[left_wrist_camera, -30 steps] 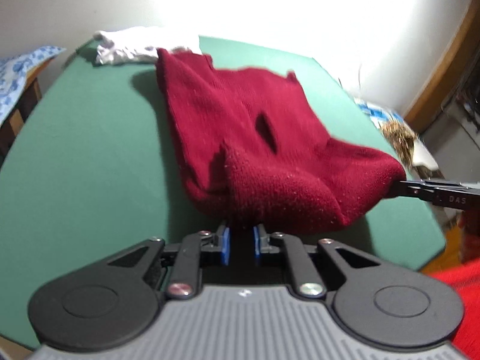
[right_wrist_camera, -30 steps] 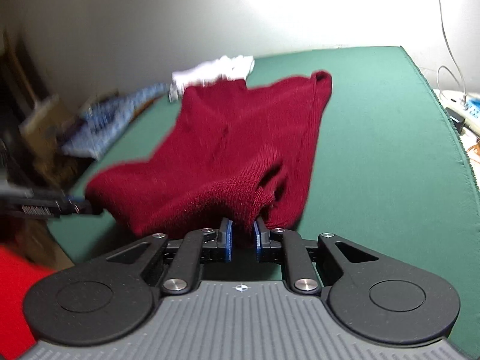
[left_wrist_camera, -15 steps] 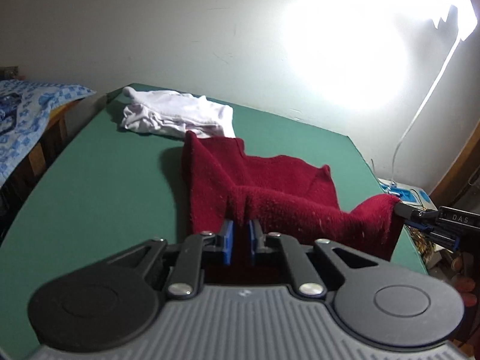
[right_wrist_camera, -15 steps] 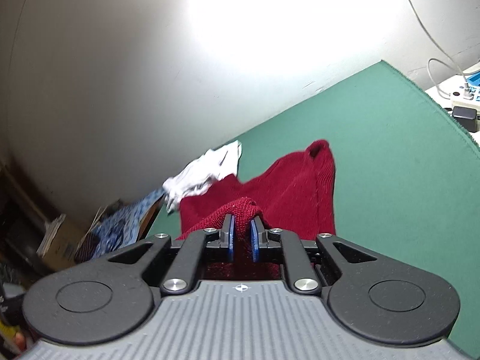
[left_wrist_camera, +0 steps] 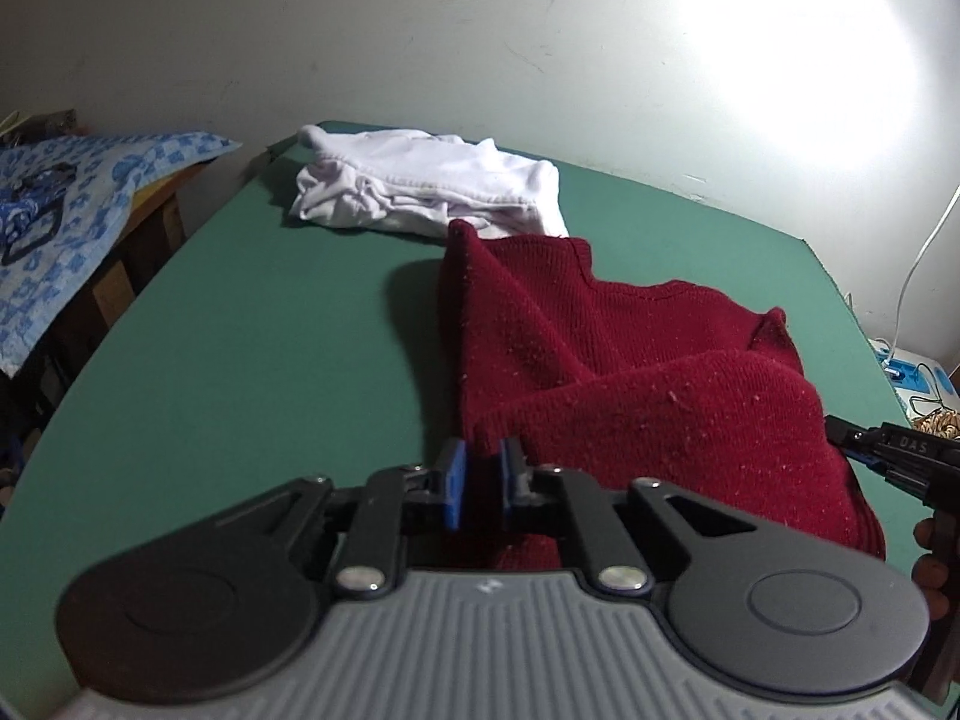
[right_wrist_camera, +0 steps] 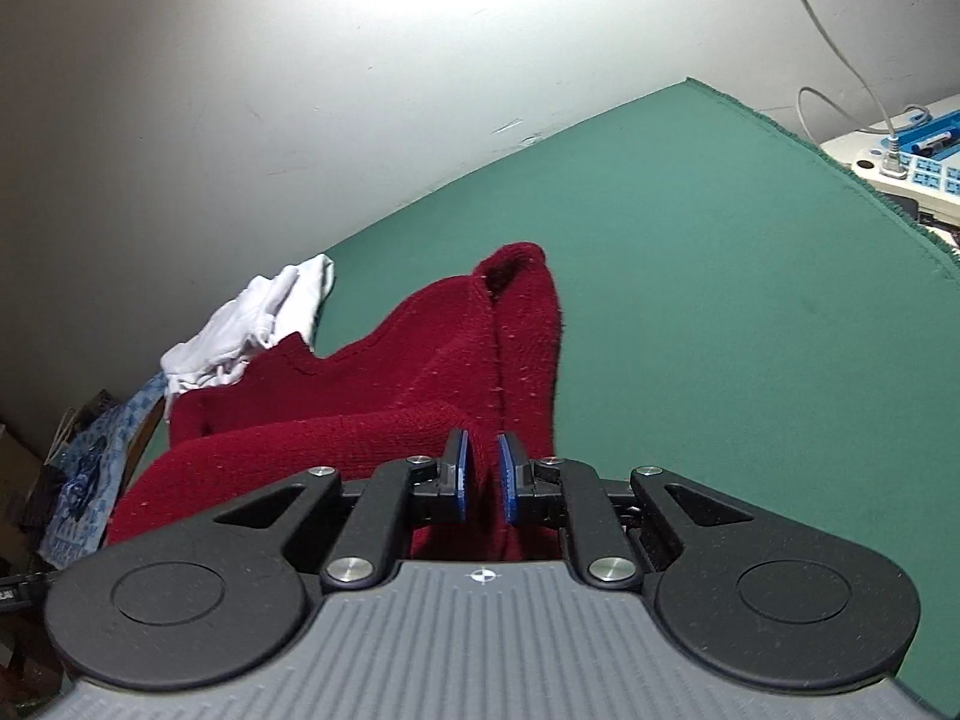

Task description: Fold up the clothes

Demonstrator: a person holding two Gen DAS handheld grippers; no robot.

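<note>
Left gripper [left_wrist_camera: 480,474]: its jaws have just been opening; the corner of the red sweater [left_wrist_camera: 630,372] sits between the blue pads, which look slackened off the knit rather than pinching it.
Right gripper [right_wrist_camera: 480,474]: jaws narrow and closed on the other near corner of the sweater, knit bunched between the pads; in the left wrist view its tip shows at the far right edge, against the cloth.
Sweater: lying on the green table [left_wrist_camera: 240,360], the near hem brought forward over the body so a doubled roll faces the grippers, collar end toward the white garment [left_wrist_camera: 432,192] near the far edge.
White garment: just touching or overlapping the sweater's far corner; I cannot tell which.
Step in hand: judged to be laying down the folded hem and letting go.
Doing it well: both corners should land level and square with the side seams before release; the left side appears to be freeing first, so the right should set its corner down without tugging the fold askew, then both withdraw straight back, low and clear of the loose knit.
Risk: fuzzy knit may cling to a pad and drag the fold open.
Change from earlier: a second ago the hem hung lifted and stretched between the two grippers above the table; now it rests lower, folded onto the body.
</note>
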